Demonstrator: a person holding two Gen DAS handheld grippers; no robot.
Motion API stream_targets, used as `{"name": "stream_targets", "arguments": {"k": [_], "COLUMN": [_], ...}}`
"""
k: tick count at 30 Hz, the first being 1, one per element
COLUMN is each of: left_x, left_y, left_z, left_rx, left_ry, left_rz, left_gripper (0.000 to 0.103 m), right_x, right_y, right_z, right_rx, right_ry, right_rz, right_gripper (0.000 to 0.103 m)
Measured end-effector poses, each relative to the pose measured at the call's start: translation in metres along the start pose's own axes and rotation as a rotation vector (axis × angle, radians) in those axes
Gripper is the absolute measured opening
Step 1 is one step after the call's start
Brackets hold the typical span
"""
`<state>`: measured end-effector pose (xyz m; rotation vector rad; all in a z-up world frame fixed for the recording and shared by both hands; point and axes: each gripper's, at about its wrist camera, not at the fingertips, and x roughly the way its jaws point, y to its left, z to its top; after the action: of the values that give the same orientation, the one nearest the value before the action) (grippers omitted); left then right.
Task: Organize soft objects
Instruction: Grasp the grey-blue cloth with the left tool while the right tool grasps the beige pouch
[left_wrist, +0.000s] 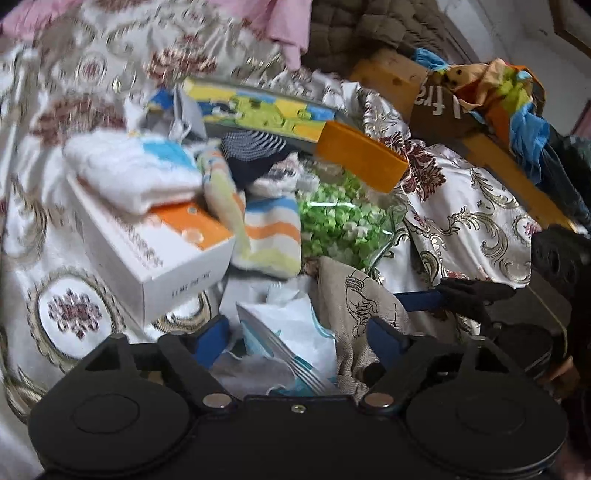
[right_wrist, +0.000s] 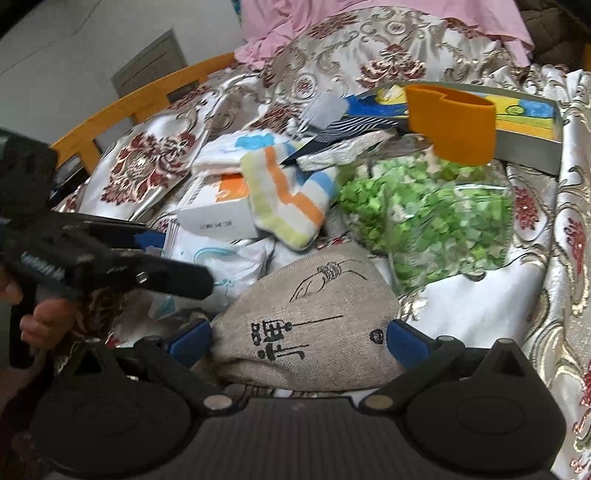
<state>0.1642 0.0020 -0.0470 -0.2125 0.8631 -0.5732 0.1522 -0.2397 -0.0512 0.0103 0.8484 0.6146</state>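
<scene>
**Both grippers low over clutter on a bed**

Left gripper (left_wrist: 299, 341): jaws apart, not gripping. Between the blue pads (left_wrist: 210, 338) lie a white packet (left_wrist: 295, 325) w/ light-blue print and a fork (left_wrist: 291, 354), tines toward the camera. Can't tell if the pads touch either.

Right gripper (right_wrist: 299, 341): jaws wide, one either side of a beige cloth (right_wrist: 306, 325) w/ black line drawing and characters. Pads sit just beside the cloth's edges; no squeeze visible, so open around it, not clamped.

Outward from the left: beige cloth (left_wrist: 351, 295) just right of the packet; white box (left_wrist: 155, 254) w/ orange panel to the left, a white fluffy cloth (left_wrist: 136, 173) on top of it. A striped towel (left_wrist: 269, 236) (orange/blue/yellow) lies between box and a clear jar (left_wrist: 343, 218) of green bits, on its side, orange lid (left_wrist: 362, 157) pointing away. Behind: dark striped sock (left_wrist: 255, 151), then a colourful flat box (left_wrist: 258, 109).

All sits on a floral satin bedspread (left_wrist: 472, 214). Pink fabric (left_wrist: 284, 26) at the far end. Wooden bed rail (right_wrist: 147, 96) at the edge; bright rags (left_wrist: 509, 96) piled at right in the left wrist view.
</scene>
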Motion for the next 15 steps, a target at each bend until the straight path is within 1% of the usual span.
{"name": "stream_targets", "arguments": {"k": [2,4,6,9,12,13,15], "left_x": [0.003,0.006,0.007,0.006,0.004,0.003,0.0], "left_y": [0.002,-0.001,-0.005,-0.007,-0.008,-0.01,-0.019], "left_z": [-0.001,-0.002,-0.004,-0.006,-0.007,-0.008,-0.012], "left_rx": [-0.01,0.017,0.052,0.074,0.082,0.099,0.17], "left_ry": [0.021,0.032,0.03,0.017,-0.006,-0.014,-0.036], "left_rz": [-0.01,0.002,0.021,0.042,0.049,0.055,0.074], "left_gripper": [0.072,0.067,0.056,0.051,0.05,0.05,0.05], "right_x": [0.001,0.002,0.002,0.003,0.002,0.001,-0.001], "right_y": [0.002,0.002,0.003,0.005,0.009,0.01,0.013], "right_z": [0.0,-0.001,-0.002,-0.003,-0.005,-0.006,-0.008], "right_rx": [-0.006,0.002,0.014,0.021,0.024,0.027,0.027], "right_ry": [0.006,0.006,0.008,0.017,0.031,0.031,0.031], "right_rz": [-0.007,-0.011,-0.014,-0.022,-0.022,-0.024,-0.026], "right_gripper": [0.103,0.103,0.103,0.102,0.098,0.096,0.094]}}
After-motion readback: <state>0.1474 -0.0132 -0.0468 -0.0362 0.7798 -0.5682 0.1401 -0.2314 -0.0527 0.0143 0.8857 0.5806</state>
